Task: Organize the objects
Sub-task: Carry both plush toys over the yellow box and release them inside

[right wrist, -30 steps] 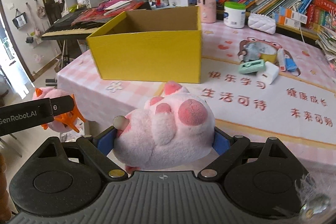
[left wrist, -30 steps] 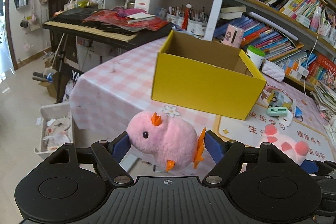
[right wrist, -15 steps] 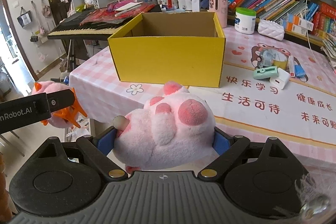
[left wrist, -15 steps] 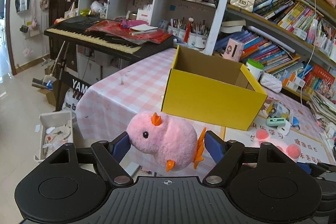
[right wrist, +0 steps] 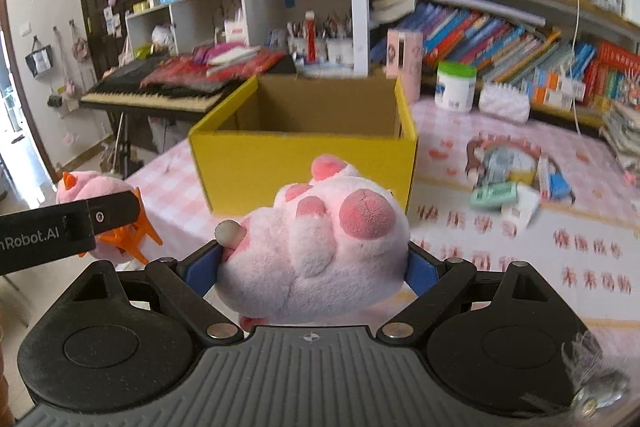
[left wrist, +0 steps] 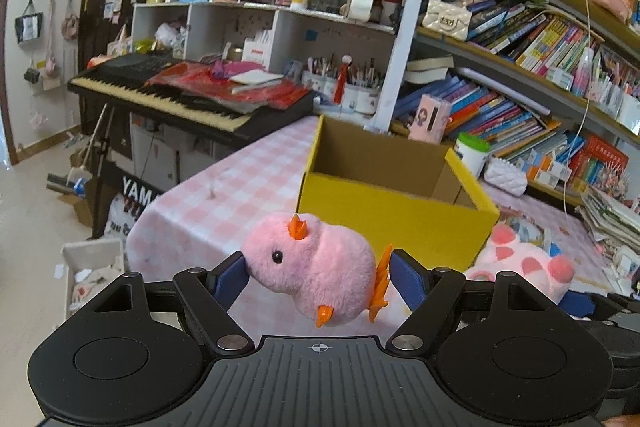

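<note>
Your left gripper (left wrist: 316, 269) clamps the pink chick plush (left wrist: 312, 267); your right gripper (right wrist: 314, 263) clamps the pink paw plush (right wrist: 316, 247). Open yellow box (right wrist: 304, 163) ahead on the checked table (left wrist: 224, 195), keyboard (left wrist: 180, 99) left, bookshelves (left wrist: 520, 67) right.

Two plush toys are seen: one pink chick (left wrist: 316, 267) and one pink paw (right wrist: 316, 251); two grippers, the left gripper (left wrist: 318, 277) and the right gripper (right wrist: 314, 273), one toy in each; one yellow box (right wrist: 304, 163); one keyboard (left wrist: 188, 99); one white jar (right wrist: 456, 87); perhaps three small items beside the mat, blurred.
</note>
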`<action>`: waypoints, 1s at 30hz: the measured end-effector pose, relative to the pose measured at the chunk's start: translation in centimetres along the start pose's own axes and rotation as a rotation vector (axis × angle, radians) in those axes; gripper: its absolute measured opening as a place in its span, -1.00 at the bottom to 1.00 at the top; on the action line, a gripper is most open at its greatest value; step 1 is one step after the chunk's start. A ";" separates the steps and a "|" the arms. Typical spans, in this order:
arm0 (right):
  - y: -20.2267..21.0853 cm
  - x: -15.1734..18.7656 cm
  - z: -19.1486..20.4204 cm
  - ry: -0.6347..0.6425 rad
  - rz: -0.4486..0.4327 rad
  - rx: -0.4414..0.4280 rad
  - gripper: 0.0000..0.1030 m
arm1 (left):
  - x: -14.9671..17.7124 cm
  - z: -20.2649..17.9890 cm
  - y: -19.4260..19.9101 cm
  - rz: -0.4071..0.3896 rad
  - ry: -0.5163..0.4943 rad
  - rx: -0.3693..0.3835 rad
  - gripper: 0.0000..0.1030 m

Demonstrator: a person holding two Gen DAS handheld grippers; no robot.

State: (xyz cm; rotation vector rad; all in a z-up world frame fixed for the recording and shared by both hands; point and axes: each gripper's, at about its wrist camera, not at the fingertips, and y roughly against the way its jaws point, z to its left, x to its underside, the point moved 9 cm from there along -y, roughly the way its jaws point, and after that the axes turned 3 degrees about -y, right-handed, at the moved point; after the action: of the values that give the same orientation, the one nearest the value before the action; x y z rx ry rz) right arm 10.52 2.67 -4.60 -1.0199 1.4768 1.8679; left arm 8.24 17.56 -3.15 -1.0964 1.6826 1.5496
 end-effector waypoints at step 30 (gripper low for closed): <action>-18.4 -10.5 -3.0 0.129 0.010 -0.098 0.77 | -7.3 -4.3 -16.9 0.046 -0.062 -0.118 0.50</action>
State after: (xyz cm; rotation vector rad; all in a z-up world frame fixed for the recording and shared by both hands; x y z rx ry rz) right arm 31.76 4.78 -6.46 -1.2009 1.4769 1.9294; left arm 26.90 14.92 -4.54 -1.0637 1.6026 1.7128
